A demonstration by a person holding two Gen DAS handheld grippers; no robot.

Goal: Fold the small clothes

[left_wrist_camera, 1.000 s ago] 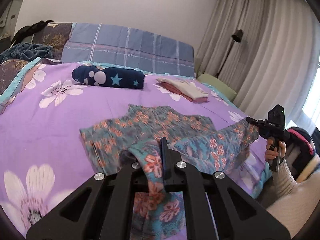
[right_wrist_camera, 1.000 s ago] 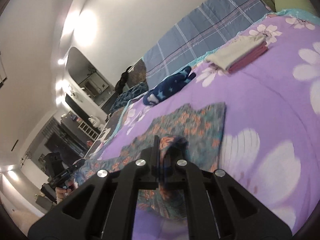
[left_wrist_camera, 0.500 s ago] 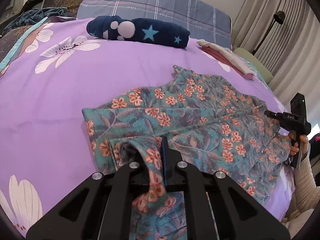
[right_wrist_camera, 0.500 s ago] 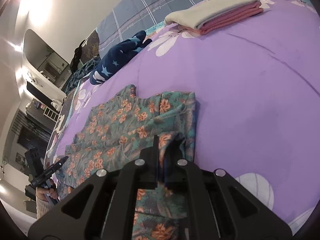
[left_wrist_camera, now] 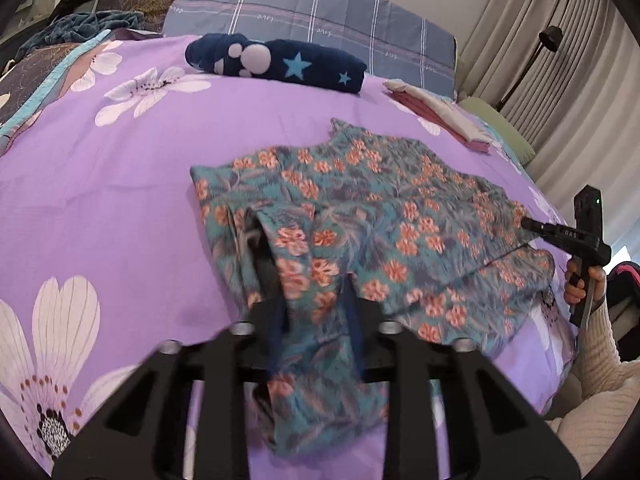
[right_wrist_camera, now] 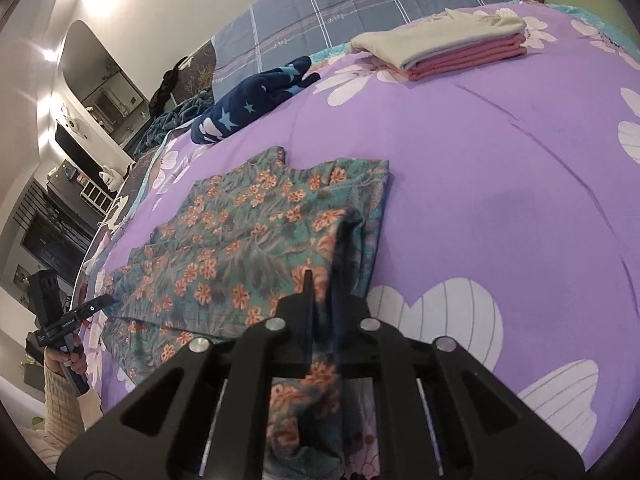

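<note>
The floral garment (left_wrist_camera: 360, 216) lies mid-bed on the purple sheet (left_wrist_camera: 120, 184), one fold laid, more remaining. A folded stack (right_wrist_camera: 460, 44) sits far right. The left gripper (left_wrist_camera: 312, 280) has just been parting, cloth between its fingers. The right gripper (right_wrist_camera: 320, 292) pinches the hem. Both hands are lower than before.
</note>
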